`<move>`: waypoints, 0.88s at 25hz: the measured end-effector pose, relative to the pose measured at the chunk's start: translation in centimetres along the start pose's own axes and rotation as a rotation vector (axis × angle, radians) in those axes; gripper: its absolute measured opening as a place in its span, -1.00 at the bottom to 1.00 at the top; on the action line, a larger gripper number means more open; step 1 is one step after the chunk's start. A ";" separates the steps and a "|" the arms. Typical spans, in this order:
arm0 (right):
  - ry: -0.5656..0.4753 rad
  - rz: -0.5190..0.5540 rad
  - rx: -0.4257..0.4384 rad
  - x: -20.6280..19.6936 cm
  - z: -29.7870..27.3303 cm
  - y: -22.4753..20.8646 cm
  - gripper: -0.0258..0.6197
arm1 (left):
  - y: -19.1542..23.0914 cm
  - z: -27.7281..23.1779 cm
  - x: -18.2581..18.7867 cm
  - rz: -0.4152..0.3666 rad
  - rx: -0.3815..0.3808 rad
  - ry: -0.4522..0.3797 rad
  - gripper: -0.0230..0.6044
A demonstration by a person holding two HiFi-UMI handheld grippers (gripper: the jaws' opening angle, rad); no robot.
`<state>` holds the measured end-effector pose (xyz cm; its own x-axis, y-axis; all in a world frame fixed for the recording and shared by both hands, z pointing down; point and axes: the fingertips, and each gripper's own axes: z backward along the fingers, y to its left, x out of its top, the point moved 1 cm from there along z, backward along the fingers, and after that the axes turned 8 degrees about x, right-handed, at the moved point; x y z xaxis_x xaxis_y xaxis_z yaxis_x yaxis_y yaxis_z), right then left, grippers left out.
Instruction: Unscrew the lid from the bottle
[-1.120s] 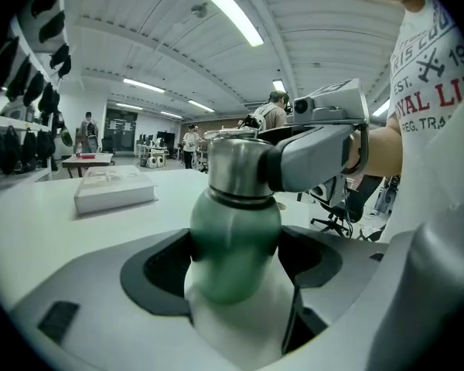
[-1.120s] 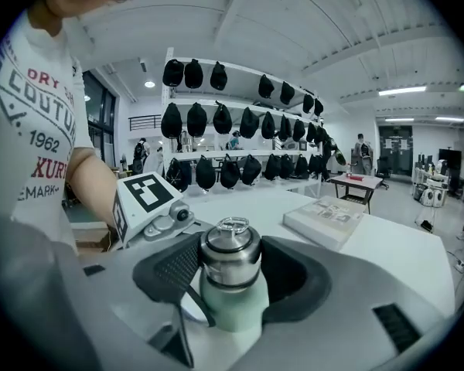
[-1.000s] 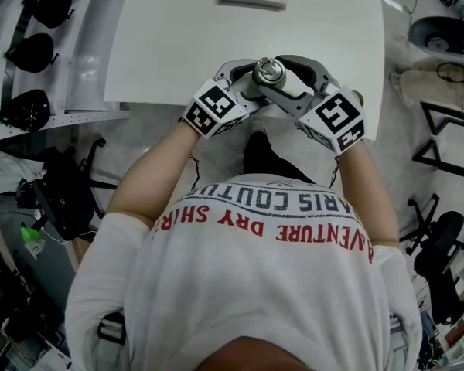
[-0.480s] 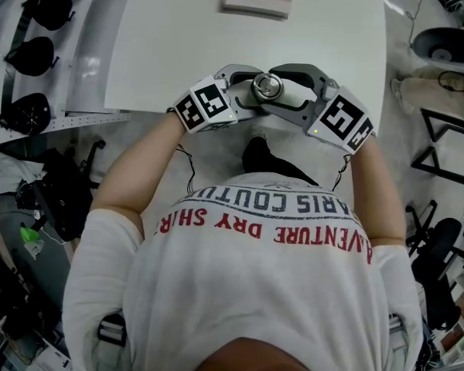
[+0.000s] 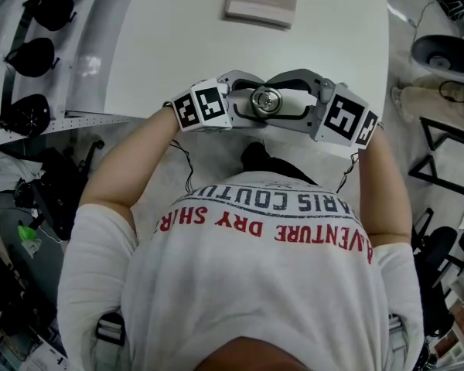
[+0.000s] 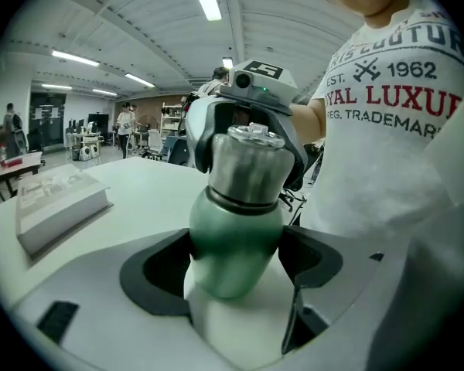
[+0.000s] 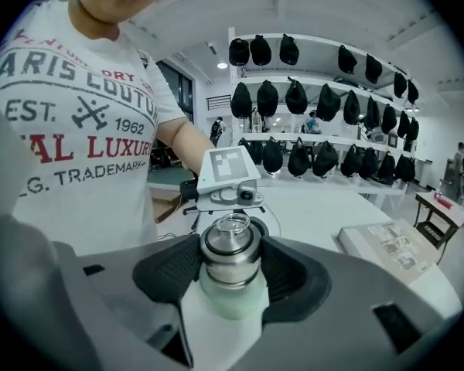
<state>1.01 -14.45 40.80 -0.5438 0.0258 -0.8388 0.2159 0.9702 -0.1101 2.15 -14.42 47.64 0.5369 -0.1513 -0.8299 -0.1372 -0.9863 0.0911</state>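
Green bottle (image 6: 236, 242) body clamped in left gripper (image 6: 236, 263); steel lid (image 7: 230, 247) clamped in right gripper (image 7: 230, 273) (at table (image 5: 178, 45) edge).

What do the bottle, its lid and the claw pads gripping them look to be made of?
The bottle is probably coated metal, satin green, with a soft even sheen. The lid looks like bare brushed steel: grey, with streaky vertical highlights. The claw pads are likely rubber: matte black and finely ribbed.
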 end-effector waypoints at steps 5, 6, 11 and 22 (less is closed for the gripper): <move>0.004 -0.002 0.041 0.1 0.0 0.1 -0.13 | -0.1 0.1 0.0 -0.006 -0.021 0.002 0.26; 0.005 -0.016 0.042 0.1 0.0 0.1 -0.13 | -0.1 0.1 0.1 -0.002 -0.019 -0.003 0.26; -0.022 -0.087 -0.010 0.2 0.3 -0.1 0.01 | 0.0 0.1 0.0 0.015 0.010 -0.022 0.26; -0.082 -0.118 -0.391 0.1 1.2 0.4 0.02 | -0.1 -0.1 0.0 0.155 0.239 -0.103 0.26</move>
<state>2.02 -14.30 40.06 -0.4769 -0.0946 -0.8739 -0.1770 0.9842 -0.0100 2.27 -14.37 47.71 0.4088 -0.2798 -0.8687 -0.4096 -0.9069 0.0993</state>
